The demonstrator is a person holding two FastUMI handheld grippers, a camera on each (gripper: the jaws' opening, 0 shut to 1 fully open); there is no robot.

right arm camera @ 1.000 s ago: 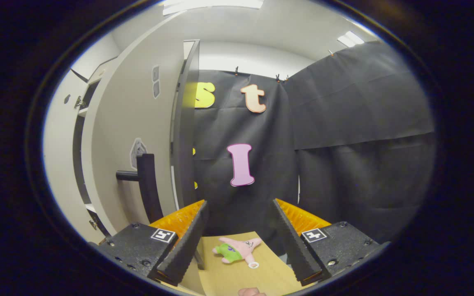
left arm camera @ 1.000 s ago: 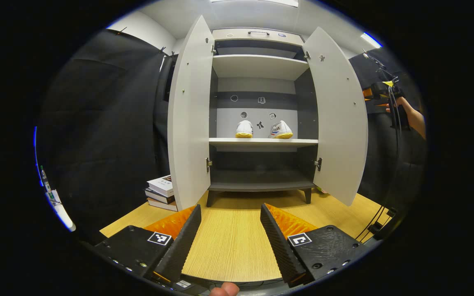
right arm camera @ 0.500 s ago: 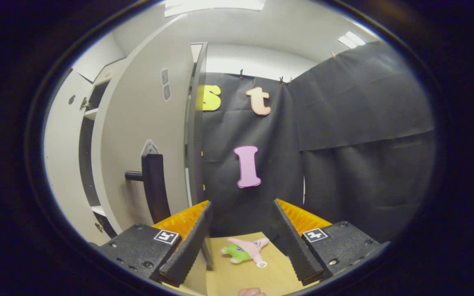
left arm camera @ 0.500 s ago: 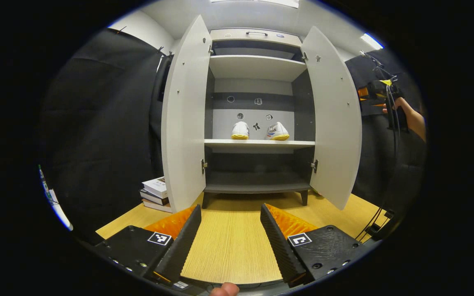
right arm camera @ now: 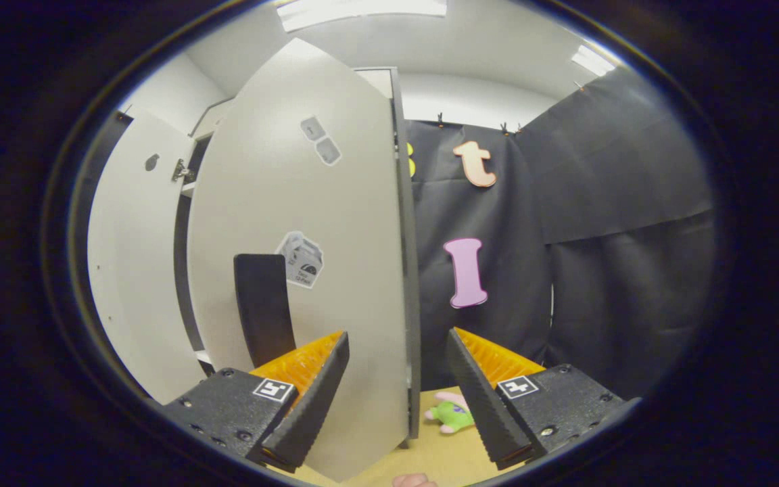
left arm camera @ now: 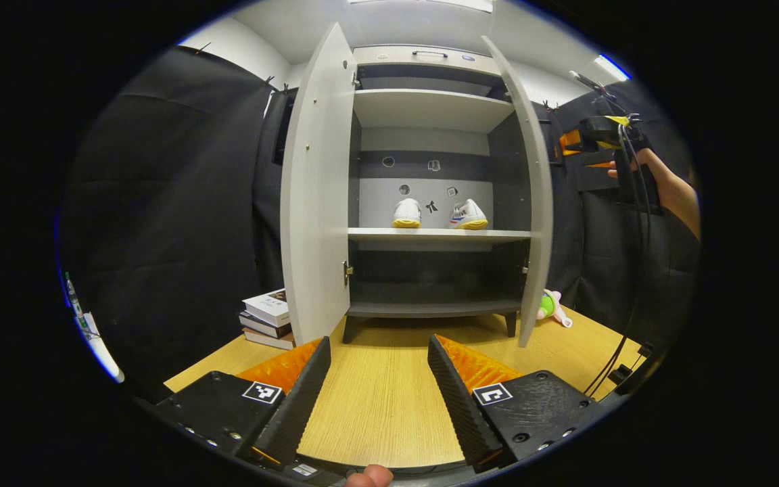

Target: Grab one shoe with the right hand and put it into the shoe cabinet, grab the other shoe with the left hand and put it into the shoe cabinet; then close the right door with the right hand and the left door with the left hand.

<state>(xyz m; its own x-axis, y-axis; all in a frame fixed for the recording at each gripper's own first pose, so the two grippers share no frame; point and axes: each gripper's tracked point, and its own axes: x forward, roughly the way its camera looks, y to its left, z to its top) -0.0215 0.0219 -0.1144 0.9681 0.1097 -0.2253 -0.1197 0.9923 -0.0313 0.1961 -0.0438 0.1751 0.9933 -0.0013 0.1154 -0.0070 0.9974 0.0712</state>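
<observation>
Right claw (right arm camera: 395, 389): fingers spread, pinching nothing. The right door's (right arm camera: 308, 270) free edge stands btwn them in the right gripper view; we can't tell if either finger touches the panel.
Change: a sec ago we saw that door nearly edge-on w/ its dark handle (right arm camera: 262, 308) sticking out to the side. Now its outer face is turned toward the right claw, and in the left gripper view the right door (left arm camera: 531, 196) has narrowed to a slim strip, so it has swung partway shut.
Meaning: we judge the shoe step done and the right-door close under way, not finished; gap to the cabinet (left arm camera: 430, 101) is wide yet.
Left claw (left arm camera: 379, 396): fingers spread, empty, hanging over the bare tabletop (left arm camera: 376, 399), well apart from the cabinet.
Left door (left arm camera: 315, 196): fully swung out, untouched; it sits ahead and a bit left of the left claw. Our next job, we reckon, once the right one is shut.
Shoes (left arm camera: 438, 214): both on the middle shelf (left arm camera: 430, 235), side by side, heels toward us, well back from the front edge.
Other: the right claw (left arm camera: 596, 138) and the hand holding it show far right in the left gripper view, beside the right door; plush toy (right arm camera: 449, 414) on tabletop beyond the door, clear of the door's closing swing by our guess.
</observation>
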